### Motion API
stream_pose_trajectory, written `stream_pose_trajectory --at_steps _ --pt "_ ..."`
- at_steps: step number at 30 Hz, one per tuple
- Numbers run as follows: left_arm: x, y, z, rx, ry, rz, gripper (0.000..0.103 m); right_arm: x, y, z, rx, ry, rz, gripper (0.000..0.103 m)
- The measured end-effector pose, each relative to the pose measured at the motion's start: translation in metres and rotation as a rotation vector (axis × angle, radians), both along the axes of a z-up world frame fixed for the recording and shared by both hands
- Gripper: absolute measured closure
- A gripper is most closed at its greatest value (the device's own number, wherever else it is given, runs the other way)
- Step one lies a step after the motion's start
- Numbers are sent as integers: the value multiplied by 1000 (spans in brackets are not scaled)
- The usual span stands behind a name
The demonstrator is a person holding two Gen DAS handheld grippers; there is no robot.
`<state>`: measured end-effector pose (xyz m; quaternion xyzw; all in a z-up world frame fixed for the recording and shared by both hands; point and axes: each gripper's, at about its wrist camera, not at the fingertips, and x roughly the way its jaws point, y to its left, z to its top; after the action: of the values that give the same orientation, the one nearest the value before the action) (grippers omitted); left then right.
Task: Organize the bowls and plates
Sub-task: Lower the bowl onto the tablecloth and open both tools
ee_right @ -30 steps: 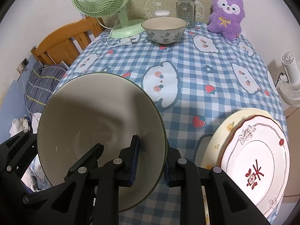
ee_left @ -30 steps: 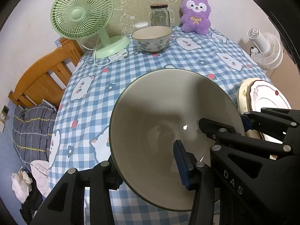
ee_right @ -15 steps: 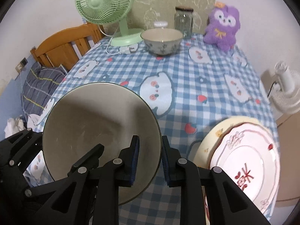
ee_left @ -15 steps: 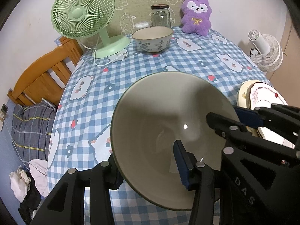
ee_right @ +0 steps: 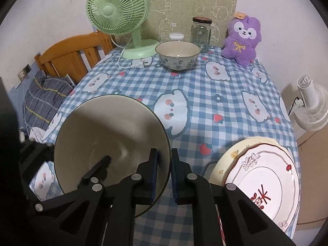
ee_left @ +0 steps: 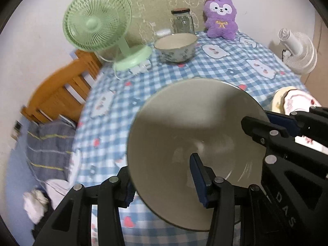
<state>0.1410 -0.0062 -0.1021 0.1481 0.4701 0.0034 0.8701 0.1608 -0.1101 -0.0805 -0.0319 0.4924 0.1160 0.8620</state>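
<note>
A large beige bowl with a dark rim (ee_left: 194, 133) (ee_right: 106, 135) is held tilted over the near part of the table, between both grippers. My left gripper (ee_left: 162, 174) is shut on its near wall, with one finger inside and one outside. My right gripper (ee_right: 164, 164) is shut on the rim at the bowl's right side, a blue pad on each face; it also shows as the right gripper (ee_left: 262, 121). A small flower-patterned bowl (ee_right: 177, 56) (ee_left: 176, 49) stands at the far middle of the table. At the near right edge a white plate with red marks (ee_right: 262, 184) lies on a cream plate (ee_right: 231, 157).
The table has a blue checked cloth (ee_right: 205, 86). A green desk fan (ee_right: 116, 10), a glass jar (ee_right: 201, 33) and a purple plush toy (ee_right: 243, 39) line the far edge. A wooden frame (ee_right: 71, 57) stands at the left and a white fan (ee_right: 309, 106) beyond the right edge.
The right gripper's pads have drawn closer together on the bowl's rim. Both views have tilted up a little. The bowl stays between the two grippers.
</note>
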Motion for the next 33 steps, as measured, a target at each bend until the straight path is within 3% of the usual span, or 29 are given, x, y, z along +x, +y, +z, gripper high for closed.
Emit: stream_pose_trajectory --at_steps 4,7,19,27,33 --pt "1 4 -6 28 12 4 54 1 3 -6 9 23 -5 91" --pt "0 6 -4 41 -29 6 54 0 5 -8 21 23 5 95" --pt "5 8 -11 -10 -38 -12 49 2 6 -11 3 25 -7 93" --pt "15 13 -3 -81 -37 -35 26 17 11 -12 -45 68 8 91" --pt "20 12 10 -100 -62 -56 23 21 11 1 -41 53 3 91"
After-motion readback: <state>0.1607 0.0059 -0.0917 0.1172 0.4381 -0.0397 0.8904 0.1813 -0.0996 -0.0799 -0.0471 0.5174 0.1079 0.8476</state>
